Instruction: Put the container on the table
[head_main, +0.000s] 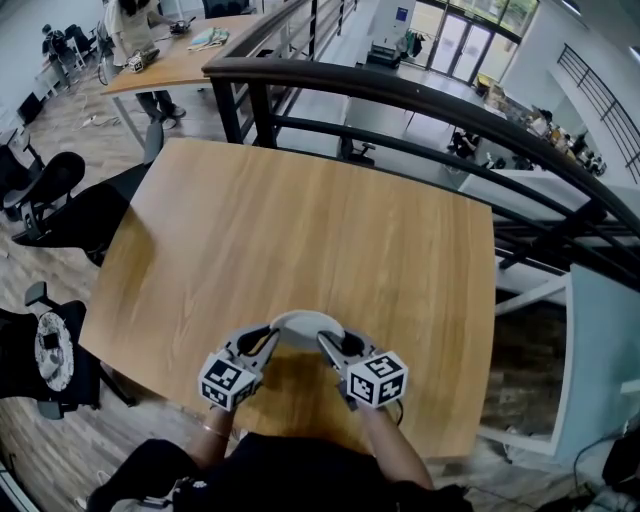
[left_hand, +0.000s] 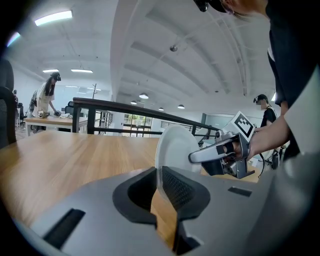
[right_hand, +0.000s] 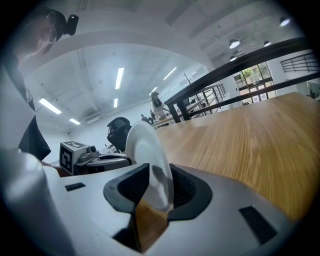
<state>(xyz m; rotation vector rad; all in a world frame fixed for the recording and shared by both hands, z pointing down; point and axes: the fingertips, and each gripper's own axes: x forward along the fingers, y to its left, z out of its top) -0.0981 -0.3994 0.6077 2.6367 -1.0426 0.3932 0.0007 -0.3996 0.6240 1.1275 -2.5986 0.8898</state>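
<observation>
Left claw (head_main: 272, 336) and right claw (head_main: 325, 341) pinch opposite rims of the smooth, round white container (head_main: 306, 324) over the wood-grain table (head_main: 300, 220).

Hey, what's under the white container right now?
The bare wooden table. The patch straight below the container is covered by it, so whether it touches the wood cannot be seen.

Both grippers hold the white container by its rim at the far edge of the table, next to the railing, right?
Not quite. The white container is at the near edge of the table, close to the person and far from the railing; the head view shows it. The left gripper and the right gripper do hold it by its rim.
</observation>
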